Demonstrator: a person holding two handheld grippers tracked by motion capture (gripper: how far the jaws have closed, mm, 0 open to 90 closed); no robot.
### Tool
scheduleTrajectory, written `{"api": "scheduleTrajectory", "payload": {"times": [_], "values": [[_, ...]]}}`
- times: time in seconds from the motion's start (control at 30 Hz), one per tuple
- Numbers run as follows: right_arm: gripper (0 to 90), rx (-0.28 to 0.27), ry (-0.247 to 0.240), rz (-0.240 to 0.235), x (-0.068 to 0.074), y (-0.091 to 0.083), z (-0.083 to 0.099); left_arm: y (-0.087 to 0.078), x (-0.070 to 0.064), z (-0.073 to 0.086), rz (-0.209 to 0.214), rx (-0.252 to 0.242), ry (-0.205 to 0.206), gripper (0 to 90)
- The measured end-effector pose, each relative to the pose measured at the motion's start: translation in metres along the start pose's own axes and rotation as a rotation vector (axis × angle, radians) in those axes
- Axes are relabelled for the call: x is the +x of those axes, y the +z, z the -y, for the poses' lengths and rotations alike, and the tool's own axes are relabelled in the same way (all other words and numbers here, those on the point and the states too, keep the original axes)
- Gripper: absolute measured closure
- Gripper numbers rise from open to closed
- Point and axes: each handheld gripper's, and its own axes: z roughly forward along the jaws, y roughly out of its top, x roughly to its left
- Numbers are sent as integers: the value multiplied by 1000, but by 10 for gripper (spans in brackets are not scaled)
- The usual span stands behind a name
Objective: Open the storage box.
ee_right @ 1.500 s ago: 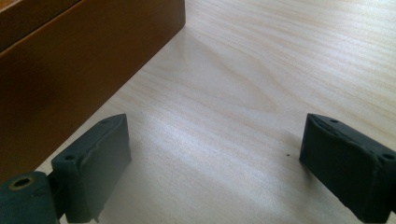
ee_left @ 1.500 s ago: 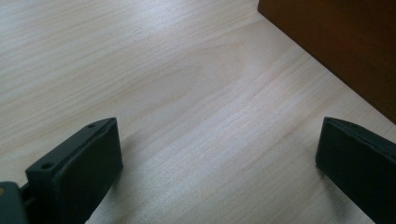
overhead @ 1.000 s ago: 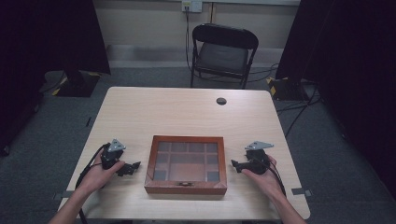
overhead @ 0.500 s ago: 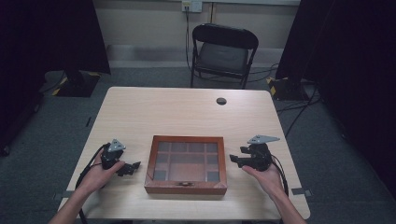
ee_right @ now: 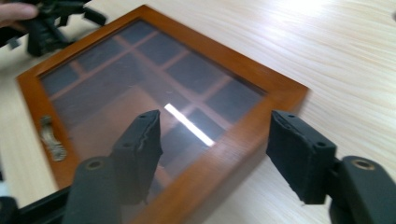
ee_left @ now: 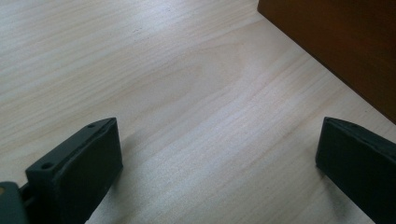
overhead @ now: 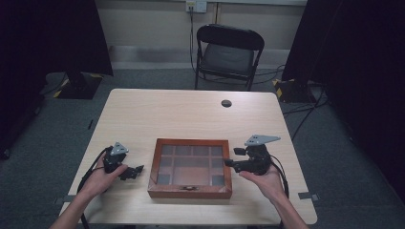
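A flat wooden box (overhead: 191,142) with a glass lid over several compartments lies near the table's front edge, with a metal latch (overhead: 189,188) on its near side. My left gripper (overhead: 135,171) rests low on the table to the left of the box, open, its jaws pointing at the box side (ee_left: 341,46). In its own view the left gripper (ee_left: 217,154) has only bare wood between its jaws. My right gripper (overhead: 232,157) is held above the table at the box's right edge, open. In the right gripper view the right gripper (ee_right: 217,140) hangs over the lid's corner (ee_right: 261,107), holding nothing.
A small black round object (overhead: 226,103) lies at the back of the light wooden table (overhead: 181,112). Behind the table stands a black folding chair (overhead: 228,52). Dark curtains hang on both sides, and cables run across the floor at the right.
My right gripper has risen a little and shifted left, toward the box's right edge. The left gripper and the box have stayed still.
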Motion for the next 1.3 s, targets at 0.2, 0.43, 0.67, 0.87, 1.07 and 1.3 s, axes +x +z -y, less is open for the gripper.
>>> {"api": "scheduleTrajectory", "payload": {"times": [0.2, 0.43, 0.67, 0.87, 1.07, 1.3], "values": [[338, 4, -45, -62, 16, 6, -15, 0, 0, 0, 0, 0, 0, 0], [406, -38, -68, -142, 33, 13, -31, 0, 0, 0, 2, -1, -4, 0], [478, -18, -96, -208, 49, 29, -44, 0, 0, 0, 2, -1, 1, 0], [520, -3, -102, -265, 64, 43, -41, 0, 0, 0, 2, -1, 2, 0], [617, 70, -136, -326, 73, 52, -34, 0, 0, 0, 2, -1, 2, 0], [706, 126, -158, -397, 84, 59, -23, 0, 0, 0, 2, -1, 2, 0]]}}
